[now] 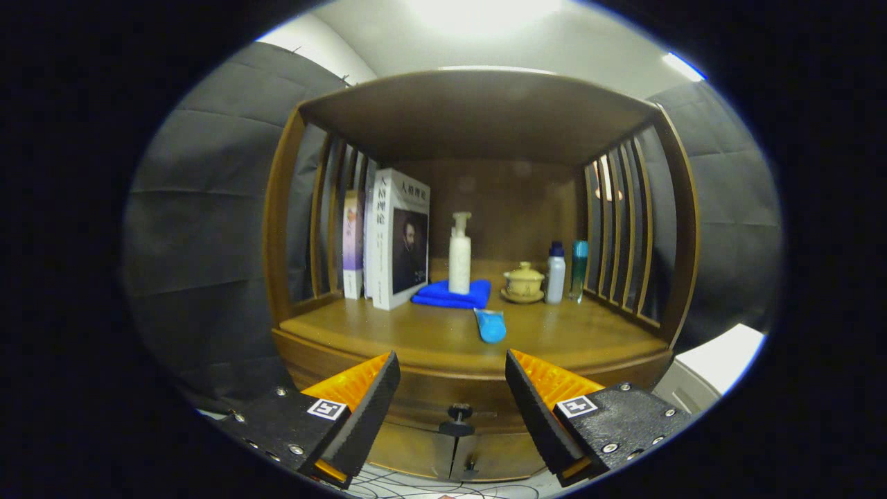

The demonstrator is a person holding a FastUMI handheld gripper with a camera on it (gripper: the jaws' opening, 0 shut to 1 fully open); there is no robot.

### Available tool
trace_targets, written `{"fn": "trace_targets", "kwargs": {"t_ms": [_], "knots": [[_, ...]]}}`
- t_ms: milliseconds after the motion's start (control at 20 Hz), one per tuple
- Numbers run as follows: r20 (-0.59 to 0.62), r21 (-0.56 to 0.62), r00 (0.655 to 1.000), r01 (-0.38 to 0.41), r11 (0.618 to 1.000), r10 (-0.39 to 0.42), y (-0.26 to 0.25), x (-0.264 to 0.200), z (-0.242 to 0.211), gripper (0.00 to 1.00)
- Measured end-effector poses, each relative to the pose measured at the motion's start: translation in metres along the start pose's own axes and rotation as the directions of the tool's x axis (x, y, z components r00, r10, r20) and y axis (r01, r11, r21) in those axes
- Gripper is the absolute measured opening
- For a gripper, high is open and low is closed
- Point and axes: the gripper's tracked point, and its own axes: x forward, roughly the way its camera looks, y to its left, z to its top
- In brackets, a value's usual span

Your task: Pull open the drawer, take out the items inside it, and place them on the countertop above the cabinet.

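Looking at the cabinet, the books (388,239) stood by the countertop's (388,331) left edge, then a pump bottle (459,254) on a blue cloth (450,294), a blue tube (490,325) nearer the front edge, a lidded cup (523,282) and two bottles (556,272) toward the right. The gripper (452,395) hung wide apart, holding nothing, with the drawer (443,400) shut just below the countertop. Its small dark knob (458,418) sat between the fingers, probably the only stiff spot to pinch, and smooth enough to slip
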Motion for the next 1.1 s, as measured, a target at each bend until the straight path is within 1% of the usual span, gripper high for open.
{"fn": "trace_targets", "kwargs": {"t_ms": [150, 250, 300, 400, 500, 650, 750, 850, 1100], "knots": [[-0.010, -0.044, 1.000, 0.023, 0.999, -0.024, -0.001, -0.013, 0.036, 0.94], [-0.011, -0.045, 1.000, -0.002, 0.999, 0.001, 0.009, -0.017, 0.057, 0.95], [-0.013, -0.048, 1.000, -0.001, 0.999, 0.001, 0.008, -0.020, 0.065, 0.95], [-0.007, -0.046, 1.000, 0.021, 0.999, -0.021, 0.003, -0.024, 0.083, 0.95], [0.011, -0.017, 0.999, 0.046, 0.999, -0.046, -0.001, -0.025, 0.098, 0.96], [0.020, -0.011, 0.998, 0.061, 0.998, -0.061, -0.008, -0.025, 0.107, 0.95], [0.019, -0.033, 0.993, 0.116, 0.993, -0.116, -0.021, -0.028, 0.102, 0.96], [0.000, -0.028, 0.992, 0.125, 0.992, -0.125, -0.020, -0.025, 0.094, 0.96], [0.010, -0.006, 0.987, 0.163, 0.987, -0.163, -0.033, -0.021, 0.091, 0.96]]}}
